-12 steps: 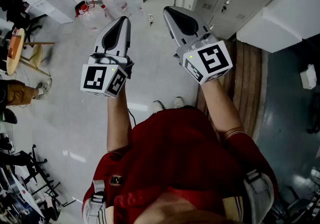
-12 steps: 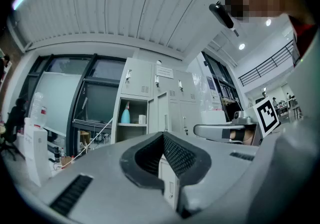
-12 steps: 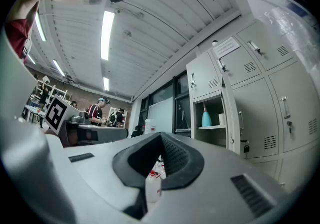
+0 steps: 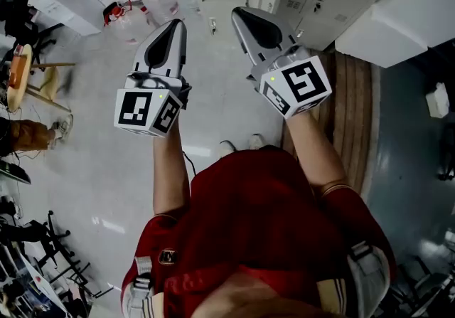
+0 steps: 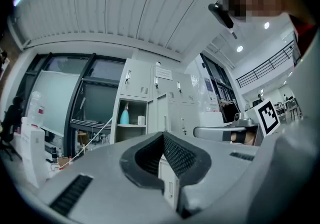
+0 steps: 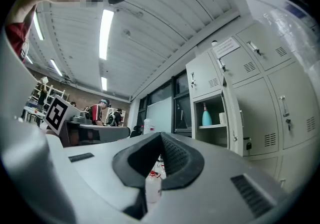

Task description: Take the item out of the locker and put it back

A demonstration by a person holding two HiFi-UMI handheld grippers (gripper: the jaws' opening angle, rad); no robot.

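Blue bottle (image 5: 124,116) stands on the shelf of the open locker (image 6: 214,137), well apart from both grippers.
Left gripper (image 4: 173,27) and right gripper (image 4: 247,18) are clenched on nothing and held out forward, probably because the reach to the locker is not yet made.

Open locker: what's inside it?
A blue bottle and a small white container stand on the locker shelf. Below that shelf, the right gripper hides most of the space.

Open locker (image 6: 228,118), bottle (image 6: 206,116) inside
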